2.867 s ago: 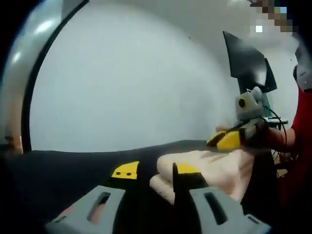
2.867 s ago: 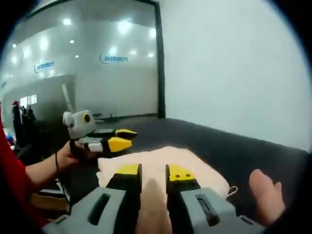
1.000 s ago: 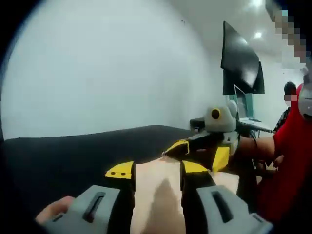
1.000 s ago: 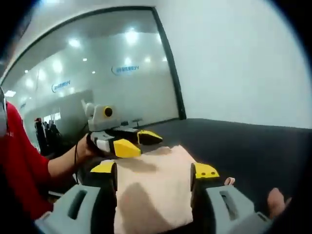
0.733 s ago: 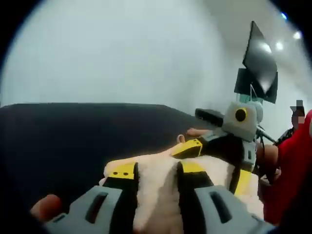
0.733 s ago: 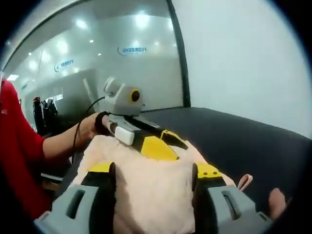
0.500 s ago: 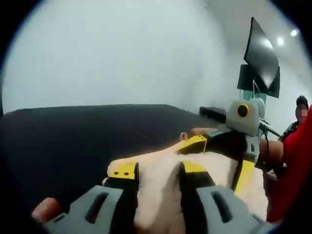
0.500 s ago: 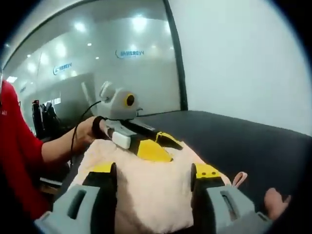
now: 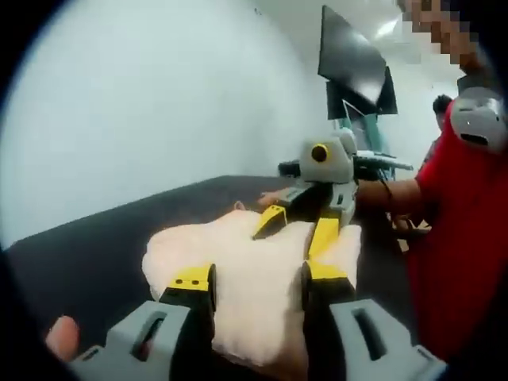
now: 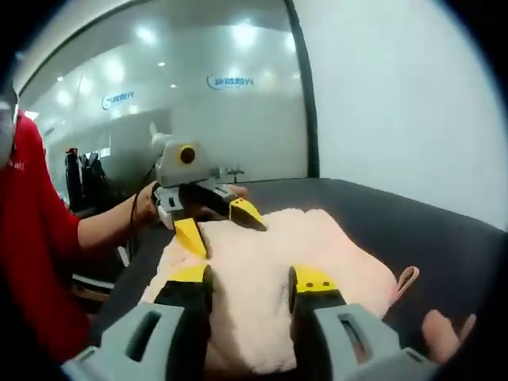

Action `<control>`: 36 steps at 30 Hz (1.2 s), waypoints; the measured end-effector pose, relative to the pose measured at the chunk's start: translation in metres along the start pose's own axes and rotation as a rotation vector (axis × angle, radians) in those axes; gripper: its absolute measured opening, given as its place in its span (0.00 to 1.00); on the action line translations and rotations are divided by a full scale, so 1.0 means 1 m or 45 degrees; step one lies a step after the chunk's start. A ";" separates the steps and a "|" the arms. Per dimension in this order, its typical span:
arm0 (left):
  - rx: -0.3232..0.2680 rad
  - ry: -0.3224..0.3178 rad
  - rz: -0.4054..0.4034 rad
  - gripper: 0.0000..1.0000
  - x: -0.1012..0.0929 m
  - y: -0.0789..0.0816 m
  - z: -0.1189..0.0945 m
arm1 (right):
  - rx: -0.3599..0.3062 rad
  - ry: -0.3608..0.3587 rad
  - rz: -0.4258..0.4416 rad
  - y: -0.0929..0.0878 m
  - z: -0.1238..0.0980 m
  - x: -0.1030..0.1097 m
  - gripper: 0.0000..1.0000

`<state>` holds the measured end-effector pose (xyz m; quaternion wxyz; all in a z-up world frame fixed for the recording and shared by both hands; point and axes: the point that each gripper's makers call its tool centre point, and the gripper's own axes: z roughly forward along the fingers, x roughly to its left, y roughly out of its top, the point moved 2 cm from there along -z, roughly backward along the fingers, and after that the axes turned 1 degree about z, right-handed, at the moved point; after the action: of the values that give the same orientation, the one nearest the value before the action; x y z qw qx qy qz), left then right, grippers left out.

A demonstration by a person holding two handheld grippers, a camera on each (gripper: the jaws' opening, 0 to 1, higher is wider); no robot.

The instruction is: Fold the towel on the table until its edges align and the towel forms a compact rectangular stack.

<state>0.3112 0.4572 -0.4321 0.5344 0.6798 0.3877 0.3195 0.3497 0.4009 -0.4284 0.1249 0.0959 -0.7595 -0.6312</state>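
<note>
The pale pink towel (image 9: 238, 254) lies folded in a thick pad on the black table (image 9: 95, 238). My left gripper (image 9: 258, 278) stands open over its near edge, the yellow-tipped jaws apart with towel showing between them. My right gripper (image 9: 295, 228) reaches in from the far side, its jaws spread over the towel's top. In the right gripper view the towel (image 10: 317, 238) spreads ahead, with its hanging loop (image 10: 406, 278) at the right corner. My right gripper (image 10: 250, 279) is open above it, and the left gripper (image 10: 218, 224) points in from the left, jaws splayed.
A person in a red top (image 9: 456, 238) stands at the table's side, holding the grippers. A dark monitor (image 9: 353, 67) hangs behind. A glass wall (image 10: 159, 87) backs the table. Bare black tabletop (image 10: 444, 230) lies around the towel.
The left gripper's jaws have spread wider and the right gripper's jaws have drawn closer together. Both views have shifted; the towel now lies flatter, with its loop in sight.
</note>
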 end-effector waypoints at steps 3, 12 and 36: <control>-0.009 -0.009 0.000 0.38 -0.002 -0.002 0.001 | -0.001 0.002 -0.013 0.001 0.000 0.001 0.36; -0.116 -0.120 0.144 0.32 -0.031 0.029 -0.017 | 0.002 0.193 -0.039 0.009 -0.014 0.030 0.19; 0.071 0.038 0.101 0.29 0.033 0.010 0.032 | -0.087 -0.170 0.101 0.021 -0.025 -0.044 0.24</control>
<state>0.3562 0.4689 -0.4285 0.4964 0.7043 0.3771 0.3397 0.3992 0.3948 -0.4069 0.1022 0.0191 -0.7474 -0.6561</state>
